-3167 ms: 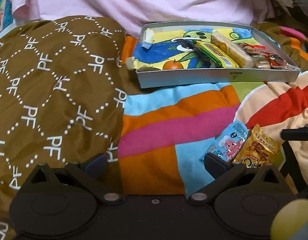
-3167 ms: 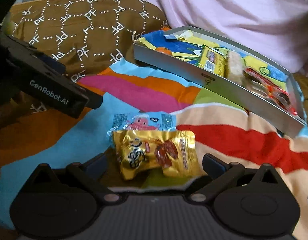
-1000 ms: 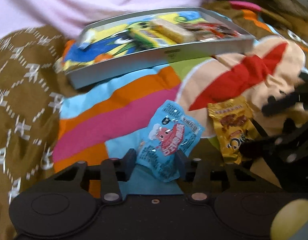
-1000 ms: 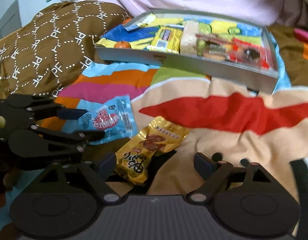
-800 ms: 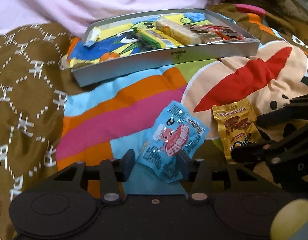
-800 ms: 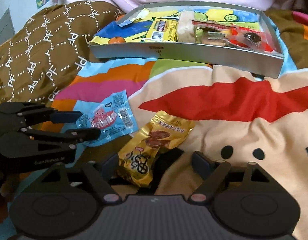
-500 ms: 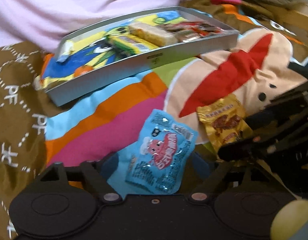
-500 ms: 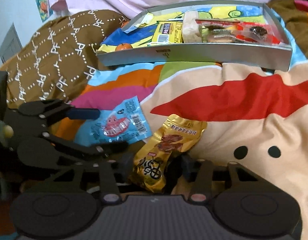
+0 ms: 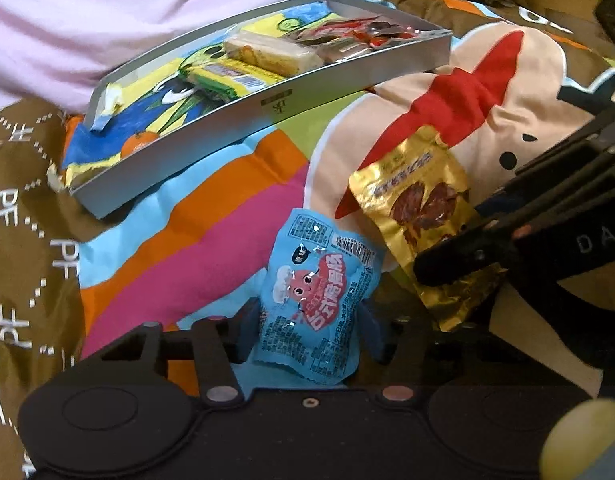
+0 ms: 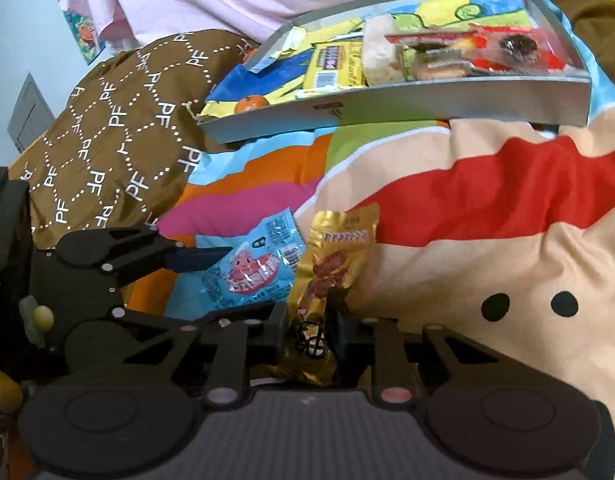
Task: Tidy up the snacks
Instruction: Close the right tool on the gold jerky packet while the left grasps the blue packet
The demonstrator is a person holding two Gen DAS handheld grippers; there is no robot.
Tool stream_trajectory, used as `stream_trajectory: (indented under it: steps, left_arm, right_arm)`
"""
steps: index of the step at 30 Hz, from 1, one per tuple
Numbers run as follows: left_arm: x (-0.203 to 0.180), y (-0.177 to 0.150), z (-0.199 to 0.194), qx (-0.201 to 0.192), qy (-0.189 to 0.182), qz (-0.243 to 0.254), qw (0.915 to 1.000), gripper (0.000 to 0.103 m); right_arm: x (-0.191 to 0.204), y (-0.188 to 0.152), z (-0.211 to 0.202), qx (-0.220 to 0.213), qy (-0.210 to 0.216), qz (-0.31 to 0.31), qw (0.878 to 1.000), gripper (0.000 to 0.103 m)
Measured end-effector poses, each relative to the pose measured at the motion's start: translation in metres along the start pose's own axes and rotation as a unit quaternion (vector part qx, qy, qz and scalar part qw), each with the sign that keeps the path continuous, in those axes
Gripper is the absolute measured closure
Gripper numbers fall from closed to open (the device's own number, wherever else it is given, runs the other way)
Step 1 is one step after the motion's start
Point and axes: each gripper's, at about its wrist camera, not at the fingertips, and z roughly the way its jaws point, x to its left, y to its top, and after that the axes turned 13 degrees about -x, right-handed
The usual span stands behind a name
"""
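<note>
Here, a crinkled gold snack packet [image 10: 327, 280] shows reddish-brown meat.

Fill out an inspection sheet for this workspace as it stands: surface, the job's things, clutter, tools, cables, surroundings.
Surface: soft striped blanket with a cartoon face, uneven.
Job's things: blue snack packet and gold snack packet side by side near the tools; grey tray beyond them, already holding several wrapped snacks and a small orange fruit.
Clutter: brown patterned pillow left of the tray.
Tools: left tool has just been closing, pads on the blue packet's sides; right tool has just closed on the gold packet's lower end.
Cables: nothing seen.
Surroundings: pink fabric behind the tray; pale wall at far left in the right wrist view.
</note>
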Motion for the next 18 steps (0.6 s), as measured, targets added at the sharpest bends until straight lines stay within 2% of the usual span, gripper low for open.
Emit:
stream_trajectory:
  steps: [6, 11, 14, 18]
  left_arm:
    - [-0.001, 0.004, -0.009, 0.011, 0.024, -0.038, 0.999, 0.06]
    - [-0.004, 0.009, -0.016, 0.018, 0.04, -0.046, 0.998, 0.065]
    - [-0.005, 0.01, -0.019, 0.016, 0.036, -0.046, 0.9982, 0.066]
    - [0.0, 0.012, -0.022, 0.018, 0.018, -0.072, 0.9971, 0.067]
  right_arm:
    - [0.01, 0.004, -0.013, -0.005, -0.006, -0.036, 0.999, 0.082]
    - [0.01, 0.004, -0.018, -0.01, -0.01, -0.041, 0.999, 0.082]
    - [0.009, 0.006, -0.022, -0.016, -0.013, -0.042, 0.999, 0.082]
    - [0.004, 0.009, -0.027, -0.022, -0.018, -0.036, 0.999, 0.082]
